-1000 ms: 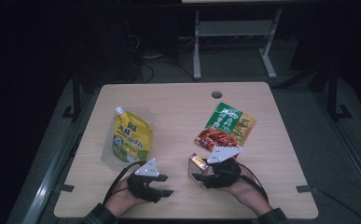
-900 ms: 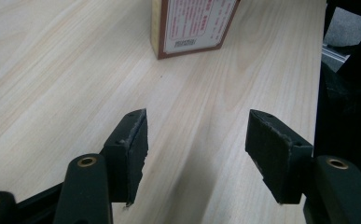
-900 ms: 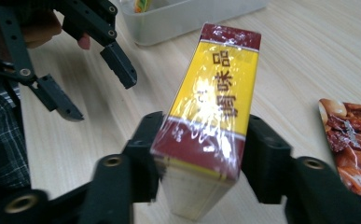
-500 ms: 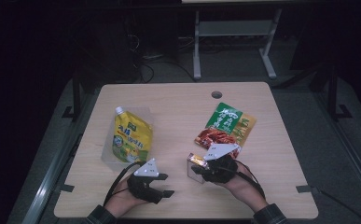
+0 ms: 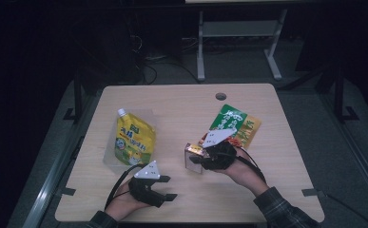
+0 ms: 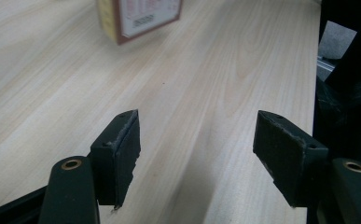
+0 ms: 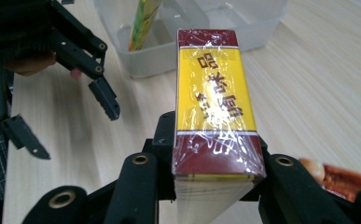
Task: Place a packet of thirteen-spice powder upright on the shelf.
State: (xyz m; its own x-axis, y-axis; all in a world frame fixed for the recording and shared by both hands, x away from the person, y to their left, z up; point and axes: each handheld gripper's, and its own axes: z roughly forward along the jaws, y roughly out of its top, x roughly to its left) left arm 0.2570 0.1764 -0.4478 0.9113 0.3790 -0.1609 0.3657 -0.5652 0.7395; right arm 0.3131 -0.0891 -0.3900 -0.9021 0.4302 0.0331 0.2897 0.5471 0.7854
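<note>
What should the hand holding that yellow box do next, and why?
Probably carry the yellow box toward the clear tray and lower it in. The right tool is shut on the box, the tray lies just ahead holding the yellow pouch, and the left tool rests open on the table.

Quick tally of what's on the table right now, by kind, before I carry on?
Yellow spouted pouch, lying in the bin: 1
Clear plastic bin: 1
Green and orange snack bag: 1
Yellow and maroon wrapped box, clamped in the right tool: 1
Total: 4 things; the left tool is open with nothing in it.
</note>
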